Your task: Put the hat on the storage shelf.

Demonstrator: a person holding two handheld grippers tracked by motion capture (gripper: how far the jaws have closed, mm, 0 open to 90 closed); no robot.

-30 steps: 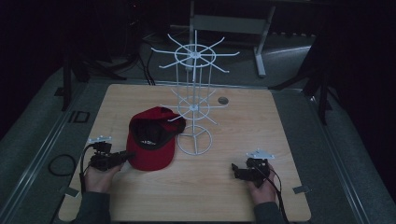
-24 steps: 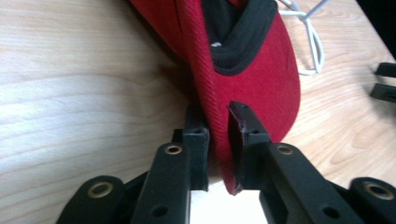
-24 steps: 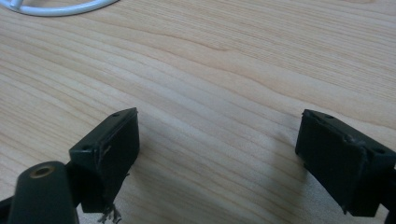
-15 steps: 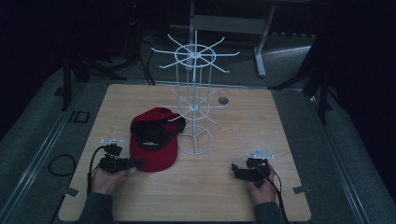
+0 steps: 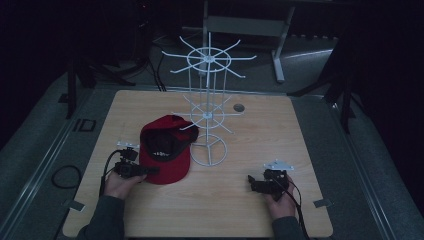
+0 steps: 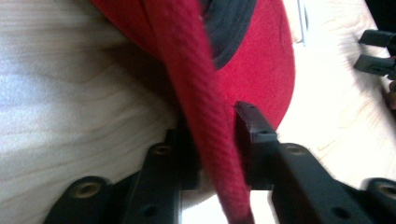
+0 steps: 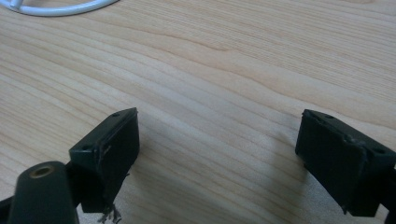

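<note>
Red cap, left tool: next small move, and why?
Probably finish closing, then lift a little. The left tool has just been closing, and the red cap has its edge between the jaws in the left gripper view, the rest lying on the table beside the white wire rack. The right tool sits open on bare wood, so it is free to steady the cap.

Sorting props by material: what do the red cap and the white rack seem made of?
Red cap: woven cotton-like twill, matte; diagonal weave shows along its edge. White rack: probably coated metal wire, smooth; thin rigid rods and rings.
</note>
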